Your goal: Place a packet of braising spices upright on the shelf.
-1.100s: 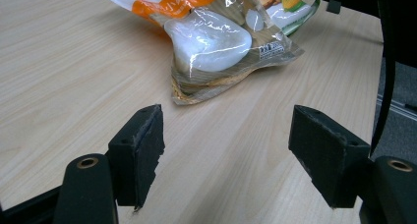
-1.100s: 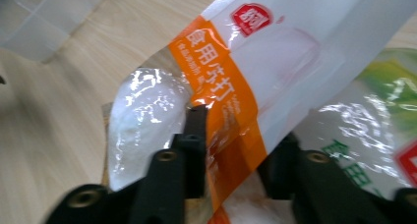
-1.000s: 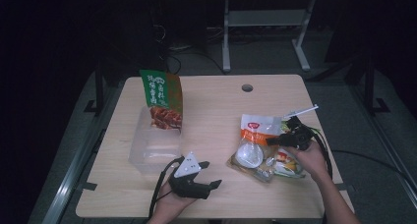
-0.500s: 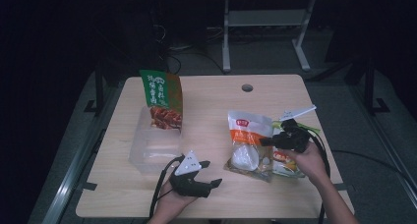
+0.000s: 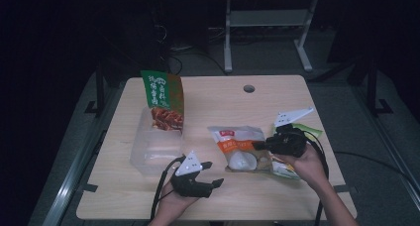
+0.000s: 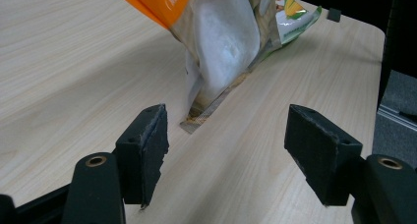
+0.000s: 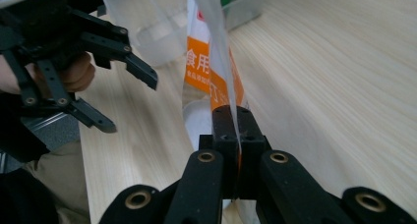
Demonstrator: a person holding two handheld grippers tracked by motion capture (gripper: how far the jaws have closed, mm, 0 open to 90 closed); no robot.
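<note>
A pale wood-grain worktop [image 5: 277, 107] fills the middle of the frame, with a round cable hole [image 5: 249, 88] near its far edge. Grey floor [image 5: 341, 82] surrounds it, dim and shadowed. At upper centre stands a light metal frame [image 5: 267, 23]; cables [image 5: 178, 50] lie at upper left in darkness.

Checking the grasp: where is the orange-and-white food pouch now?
In the high view, the orange-and-white food pouch hangs right of centre, pinched by the right tool, beside the clear plastic bin.
</note>
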